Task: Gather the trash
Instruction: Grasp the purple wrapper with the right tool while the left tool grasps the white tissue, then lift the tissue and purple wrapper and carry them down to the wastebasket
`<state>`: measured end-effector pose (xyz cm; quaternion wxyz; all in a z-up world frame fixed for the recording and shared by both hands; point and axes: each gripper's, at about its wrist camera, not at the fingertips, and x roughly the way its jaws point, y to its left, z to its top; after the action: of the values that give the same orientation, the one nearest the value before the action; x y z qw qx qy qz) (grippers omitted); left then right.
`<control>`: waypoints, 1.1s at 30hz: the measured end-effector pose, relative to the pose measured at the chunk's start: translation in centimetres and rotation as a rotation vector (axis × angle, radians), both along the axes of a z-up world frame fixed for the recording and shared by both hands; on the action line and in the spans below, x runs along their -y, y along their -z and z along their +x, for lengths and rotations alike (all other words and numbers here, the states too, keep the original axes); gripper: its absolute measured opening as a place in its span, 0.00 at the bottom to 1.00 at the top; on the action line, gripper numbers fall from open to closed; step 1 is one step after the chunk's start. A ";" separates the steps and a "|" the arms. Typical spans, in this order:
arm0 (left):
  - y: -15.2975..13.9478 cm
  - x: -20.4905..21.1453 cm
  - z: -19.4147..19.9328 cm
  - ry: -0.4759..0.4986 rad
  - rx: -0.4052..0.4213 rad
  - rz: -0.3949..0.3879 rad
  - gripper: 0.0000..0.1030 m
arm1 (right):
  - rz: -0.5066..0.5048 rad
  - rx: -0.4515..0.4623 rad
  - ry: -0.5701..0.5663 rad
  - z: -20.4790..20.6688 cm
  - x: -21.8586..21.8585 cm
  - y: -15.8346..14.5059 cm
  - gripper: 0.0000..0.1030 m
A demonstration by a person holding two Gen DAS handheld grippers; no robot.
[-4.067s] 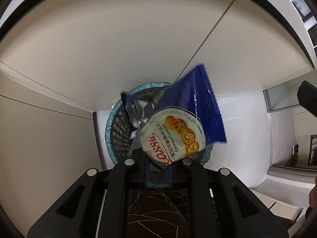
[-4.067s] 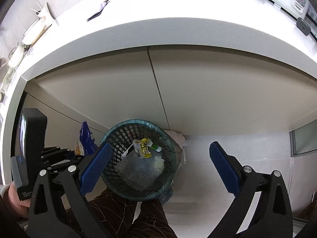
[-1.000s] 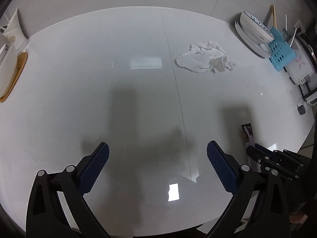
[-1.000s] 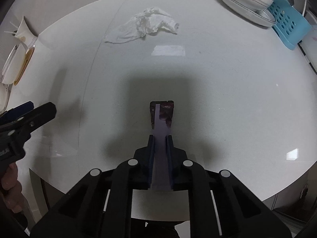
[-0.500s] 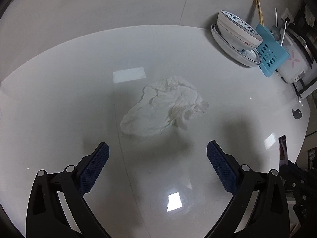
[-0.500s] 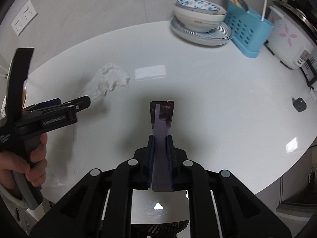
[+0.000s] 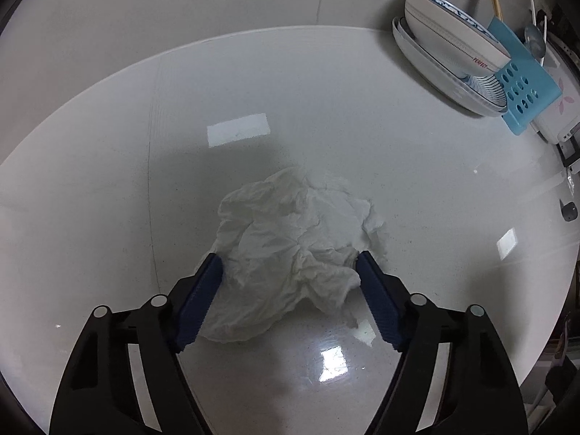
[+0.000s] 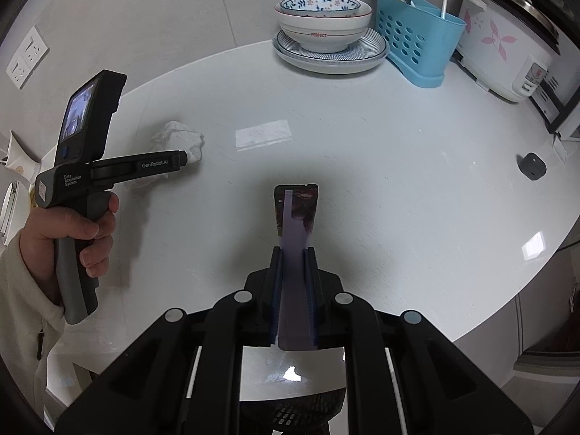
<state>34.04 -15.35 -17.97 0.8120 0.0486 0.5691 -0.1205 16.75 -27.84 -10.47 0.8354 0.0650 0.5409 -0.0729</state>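
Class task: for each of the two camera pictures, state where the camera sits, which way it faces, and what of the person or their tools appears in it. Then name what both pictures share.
Left wrist view: on the left hand-held gripper, facing steeply down at the crumpled tissue between its closing fingers; no body shows.
Right wrist view: on the right hand-held gripper, facing down across the white table, shut on a dark wrapper; the left hand and cream sleeve show.
Shared: tissue, table, stacked bowls, blue utensil holder.

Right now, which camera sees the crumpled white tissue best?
The left wrist view: the tissue fills its middle, between the left gripper's closing fingers. The right wrist view shows it small, far left, partly behind that gripper.
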 end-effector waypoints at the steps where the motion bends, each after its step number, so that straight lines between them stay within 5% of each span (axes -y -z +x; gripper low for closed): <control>1: 0.0 0.2 -0.1 0.001 0.008 0.015 0.57 | 0.003 0.001 0.002 0.0 0.2 0.0 0.11; 2: -0.1 0.4 -0.1 0.004 0.015 0.025 0.49 | 0.005 0.003 0.005 -0.1 0.3 0.0 0.11; 4: -0.2 0.5 -0.2 0.001 0.023 0.049 0.11 | 0.007 0.008 0.005 -0.1 0.4 -0.2 0.11; 5: -0.2 0.4 -0.2 -0.001 0.019 0.052 0.05 | 0.008 0.012 0.003 -0.1 0.4 -0.3 0.11; 13: -2.2 -1.1 -2.6 -0.030 0.025 0.002 0.03 | 0.031 0.044 -0.016 -0.2 0.2 -0.9 0.11; 33: -9.9 -4.8 -15.7 -0.083 0.069 -0.075 0.04 | 0.053 0.152 -0.143 -2.8 -1.3 -4.2 0.11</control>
<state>18.31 -10.51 -8.10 0.8366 -0.0015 0.5374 -0.1060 13.96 -26.53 -6.24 0.8750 0.0539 0.4811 0.0062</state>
